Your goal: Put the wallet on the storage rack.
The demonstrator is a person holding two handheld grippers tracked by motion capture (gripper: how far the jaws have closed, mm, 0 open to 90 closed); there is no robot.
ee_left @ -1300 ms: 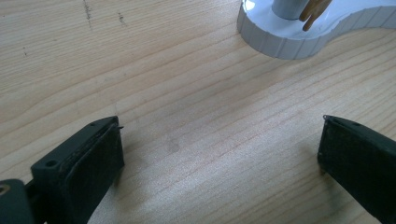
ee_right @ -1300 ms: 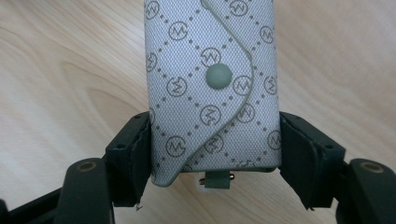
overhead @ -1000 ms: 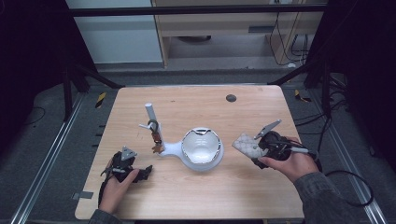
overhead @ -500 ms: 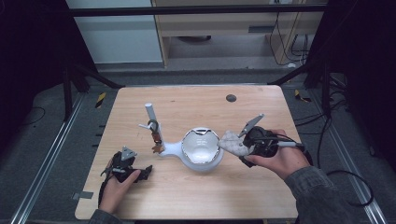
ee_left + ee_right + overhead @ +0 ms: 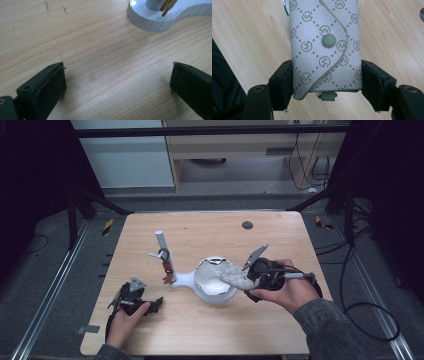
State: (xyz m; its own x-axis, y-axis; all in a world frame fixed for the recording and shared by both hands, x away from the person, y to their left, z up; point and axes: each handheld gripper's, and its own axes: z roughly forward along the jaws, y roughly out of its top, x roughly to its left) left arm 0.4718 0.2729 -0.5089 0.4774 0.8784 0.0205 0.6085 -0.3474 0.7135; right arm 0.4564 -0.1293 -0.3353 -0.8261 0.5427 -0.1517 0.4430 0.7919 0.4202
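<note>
Evidently the right gripper [image 5: 250,279] was clamped on a small grey monogrammed pouch [image 5: 325,45], its two black pads pressing the pouch's long sides in the right gripper view, with the snap button [image 5: 329,40] facing the camera and the curved flap closed over it. From the high view, the pouch [image 5: 235,276] hung above the rim of the white dish [image 5: 207,285] at the middle of the wooden table [image 5: 280,240], its far end reaching over the bowl; whether it touched the rim could not be told. That dish joined a white stand with an upright post [image 5: 162,242], on which small keys or trinkets [image 5: 167,270] seemed to hang, though they were too small to name. The left gripper [image 5: 150,304] lay low on the table near its front left edge, well apart from the dish, jaws spread wide with nothing between them, bare wood showing in the gap in the left gripper view. A dark round spot [image 5: 247,225] sat near the far edge.
</note>
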